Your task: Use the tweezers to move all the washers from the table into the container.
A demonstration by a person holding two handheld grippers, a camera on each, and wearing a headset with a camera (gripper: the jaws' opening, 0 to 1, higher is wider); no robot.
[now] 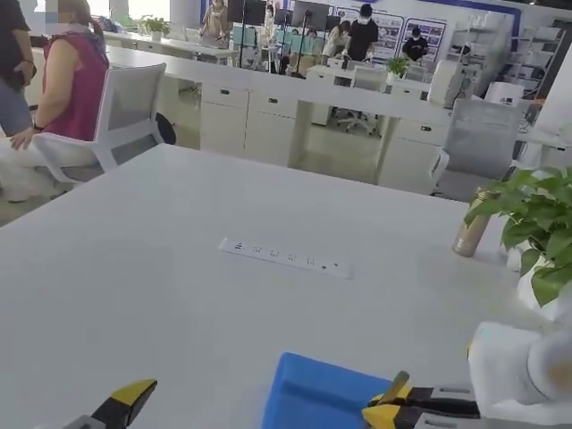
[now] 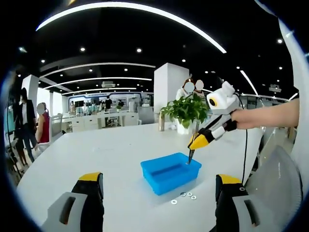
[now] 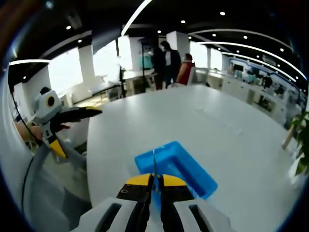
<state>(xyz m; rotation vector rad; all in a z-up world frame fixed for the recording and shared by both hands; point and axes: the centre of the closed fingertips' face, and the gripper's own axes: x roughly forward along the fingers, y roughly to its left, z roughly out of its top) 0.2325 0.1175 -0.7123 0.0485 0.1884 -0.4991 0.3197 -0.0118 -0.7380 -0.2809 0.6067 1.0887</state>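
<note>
The blue container point(image 2: 170, 171) sits on the white table point(image 2: 96, 159). Several small washers point(image 2: 186, 195) lie on the table just in front of its near right corner. My right gripper point(image 2: 199, 141) comes in from the right, shut on thin tweezers point(image 2: 191, 155) whose tip hangs over the container's right rim. In the right gripper view the tweezers point(image 3: 154, 164) stick out from the shut right gripper point(image 3: 154, 181) over the container point(image 3: 176, 166). My left gripper point(image 2: 158, 178) stands open and holds nothing. The head view shows the container point(image 1: 313, 393) between the left gripper point(image 1: 130, 398) and the right gripper point(image 1: 386, 407).
A white power strip point(image 1: 286, 257) lies mid-table. At the right edge stand a potted plant point(image 1: 536, 223) and a bronze bottle point(image 1: 471, 234). Office chairs point(image 1: 125, 116) and a seated person point(image 1: 76, 76) are beyond the table's far left side.
</note>
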